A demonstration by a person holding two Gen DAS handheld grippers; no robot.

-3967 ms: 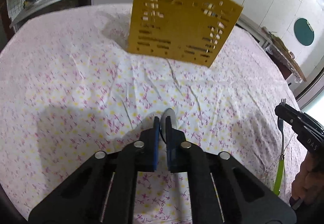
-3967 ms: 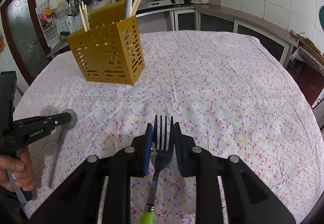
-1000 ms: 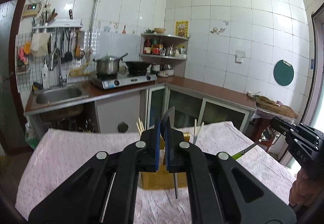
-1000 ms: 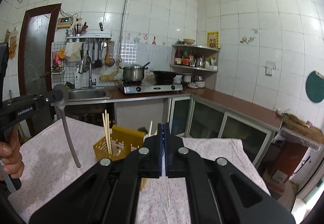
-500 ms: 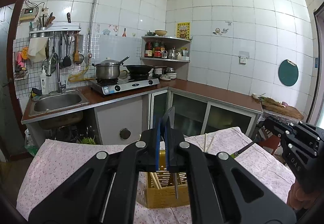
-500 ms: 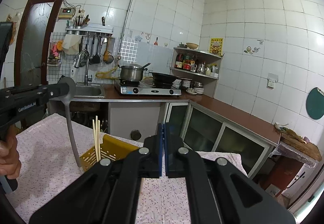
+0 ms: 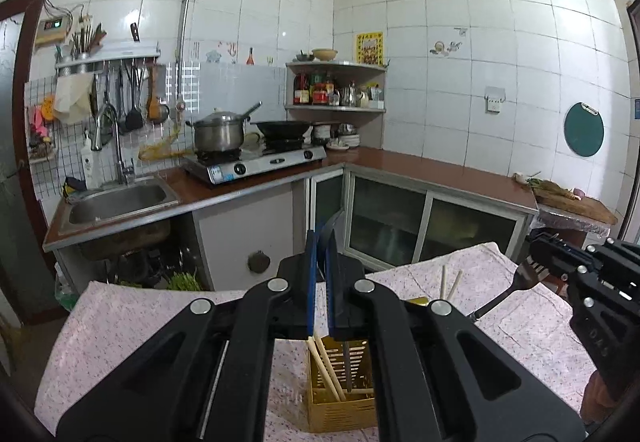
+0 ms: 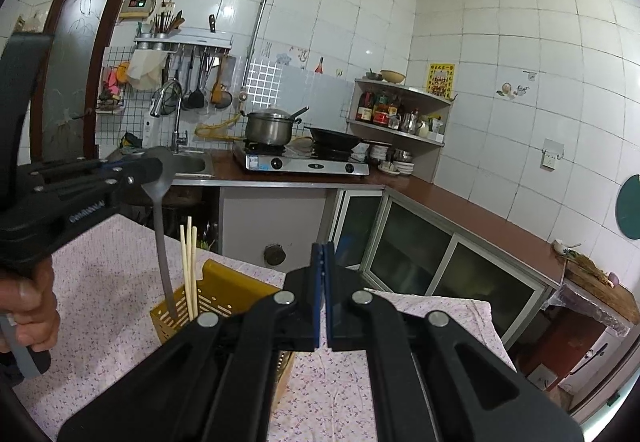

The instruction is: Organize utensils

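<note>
While we hold both tools above the floral-cloth table (image 8: 100, 282), the step in hand looks like dropping each utensil handle-first into the yellow caddy (image 8: 224, 296).

On the left side, our left gripper (image 8: 154, 170) pinches the bowl of the grey spoon (image 8: 162, 242), whose handle hangs straight down, its tip already inside the near-left compartment, just beside the wooden chopsticks (image 8: 188, 266). To finish well, we judge that we should keep the handle vertical, lower until more of it is inside the wall, then part the fingers cleanly so the spoon does not tip or knock the chopsticks over.

In the middle, the caddy stands upright on the cloth, with more chopsticks leaning in another compartment (image 7: 450, 284).

On the right, our right gripper (image 7: 532, 266) clamps the head of the fork (image 7: 496, 296), which slants down towards the caddy's far edge; the lower handle is hidden behind the left gripper's body, so we cannot tell whether it has entered a slot. From its own camera the fingers are pressed nearly together. We would bring the fork upright over a free compartment before letting go, and release one utensil at a time so the light caddy is not tipped.
</note>
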